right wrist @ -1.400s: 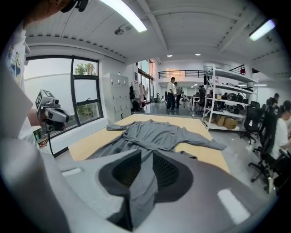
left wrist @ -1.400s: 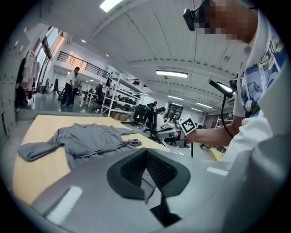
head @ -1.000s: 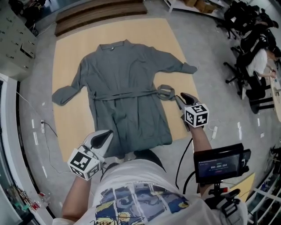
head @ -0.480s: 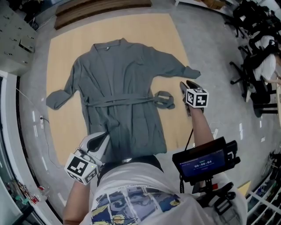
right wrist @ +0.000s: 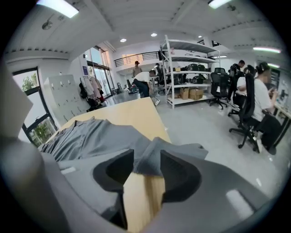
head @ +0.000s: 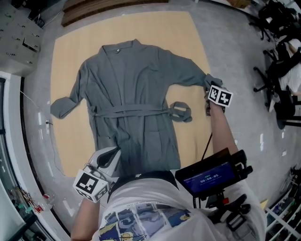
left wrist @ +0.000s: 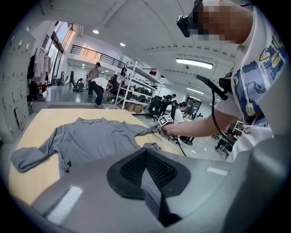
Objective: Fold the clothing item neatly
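Note:
A grey robe (head: 131,89) lies spread flat, front up, on a light wooden mat (head: 188,37) on the floor, its belt tied across the waist with a loop (head: 181,111) at the right. My right gripper (head: 207,85) is down at the right sleeve's cuff (right wrist: 152,157). Its jaws have just been opening, and the cuff lies between them, untouched by the pads. My left gripper (head: 113,153) is shut and empty, hovering by the robe's hem. In the left gripper view the closed jaws (left wrist: 146,157) point across the robe (left wrist: 91,141) toward the right gripper (left wrist: 161,129).
Office chairs (head: 282,70) and a seated person (right wrist: 259,104) are to the right of the mat. Shelving (right wrist: 186,68) stands beyond it. Lockers (head: 19,28) and a floor cable (head: 47,124) are at the left. Wooden boards (head: 108,7) lie past the collar.
My right gripper has travelled from beside the belt loop out to the right sleeve's cuff and dropped lower. My left gripper has shifted a little near the hem. The robe has not moved.

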Demonstrator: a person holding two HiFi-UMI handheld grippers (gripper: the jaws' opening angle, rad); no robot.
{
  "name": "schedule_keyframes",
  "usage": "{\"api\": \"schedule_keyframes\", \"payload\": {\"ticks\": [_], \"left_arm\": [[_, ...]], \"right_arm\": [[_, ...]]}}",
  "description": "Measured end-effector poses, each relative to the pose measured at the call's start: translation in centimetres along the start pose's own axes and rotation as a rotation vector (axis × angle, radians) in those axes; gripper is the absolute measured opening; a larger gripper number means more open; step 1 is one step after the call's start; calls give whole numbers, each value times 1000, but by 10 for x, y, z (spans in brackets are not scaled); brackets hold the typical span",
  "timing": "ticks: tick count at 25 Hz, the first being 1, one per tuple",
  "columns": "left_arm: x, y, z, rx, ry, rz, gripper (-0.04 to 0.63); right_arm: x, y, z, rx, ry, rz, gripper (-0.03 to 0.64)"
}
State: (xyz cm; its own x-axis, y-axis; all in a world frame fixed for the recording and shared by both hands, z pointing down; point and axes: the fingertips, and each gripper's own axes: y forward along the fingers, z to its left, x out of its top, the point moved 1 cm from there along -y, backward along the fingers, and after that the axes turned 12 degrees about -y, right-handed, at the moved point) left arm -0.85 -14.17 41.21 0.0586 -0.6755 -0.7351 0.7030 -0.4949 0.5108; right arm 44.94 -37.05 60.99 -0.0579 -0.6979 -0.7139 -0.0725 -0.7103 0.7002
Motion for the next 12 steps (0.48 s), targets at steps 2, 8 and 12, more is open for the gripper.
{"api": "schedule_keyframes", "payload": {"ticks": [2, 8, 12], "left_arm": [[-3, 0, 1, 1, -10, 8, 8], [-3, 2, 1, 13, -37, 13, 8], [-7, 2, 0, 13, -57, 10, 8]], "right_arm": [[1, 8, -4, -8, 23, 7, 175], [-6, 26, -10, -18, 59, 50, 175], [-7, 26, -16, -42, 59, 56, 147]]}}
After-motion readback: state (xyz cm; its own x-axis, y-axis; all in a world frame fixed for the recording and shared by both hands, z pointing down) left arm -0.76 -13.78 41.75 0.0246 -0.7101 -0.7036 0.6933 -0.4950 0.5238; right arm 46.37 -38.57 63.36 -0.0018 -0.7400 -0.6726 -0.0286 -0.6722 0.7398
